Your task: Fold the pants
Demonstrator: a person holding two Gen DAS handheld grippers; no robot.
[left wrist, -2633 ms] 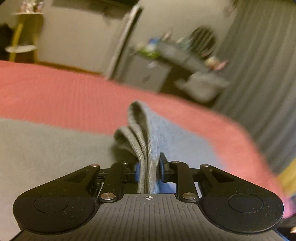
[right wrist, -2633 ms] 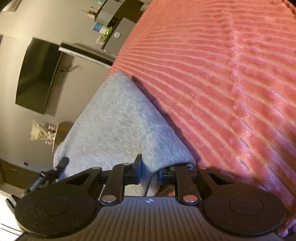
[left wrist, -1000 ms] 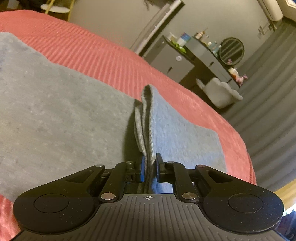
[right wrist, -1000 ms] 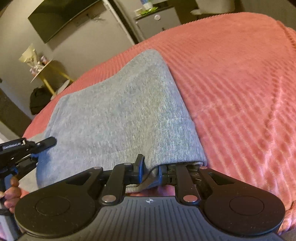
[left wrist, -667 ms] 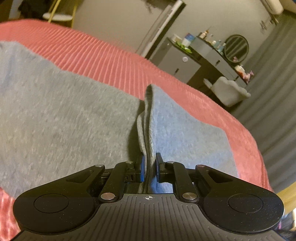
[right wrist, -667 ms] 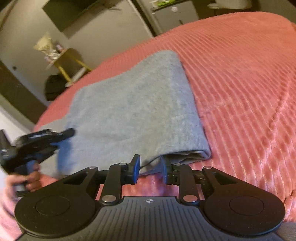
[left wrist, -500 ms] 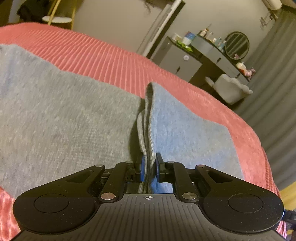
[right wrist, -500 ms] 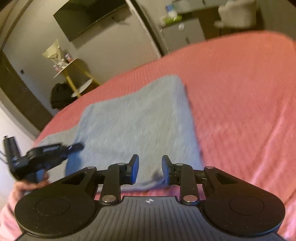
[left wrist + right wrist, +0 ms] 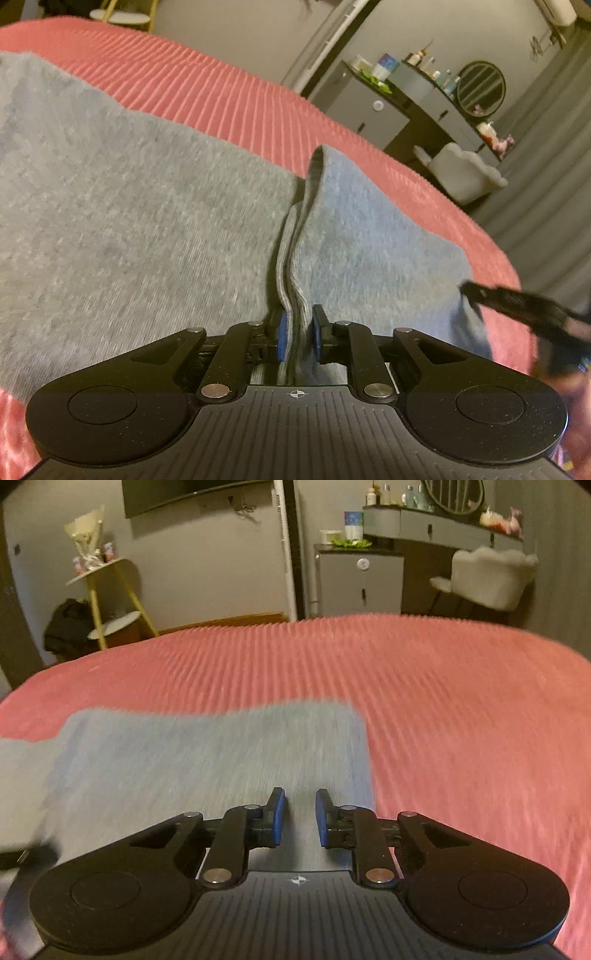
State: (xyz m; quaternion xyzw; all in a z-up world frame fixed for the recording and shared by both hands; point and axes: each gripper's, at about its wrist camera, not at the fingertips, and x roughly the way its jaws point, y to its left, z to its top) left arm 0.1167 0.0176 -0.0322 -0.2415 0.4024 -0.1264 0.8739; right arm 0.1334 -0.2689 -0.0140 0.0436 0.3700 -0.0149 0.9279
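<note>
Left wrist view: left gripper (image 9: 297, 338) jaws easing open, bunched edge of grey pants (image 9: 147, 229) between them. Right gripper (image 9: 298, 818) jaws narrowing, holding nothing, above the pants lying on the pink bed (image 9: 461, 709). Soft, light, floppy knit; best taken at folded edges. No readable writing.

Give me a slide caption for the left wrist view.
Left gripper opening around grey pants edge on pink bedspread.
</note>
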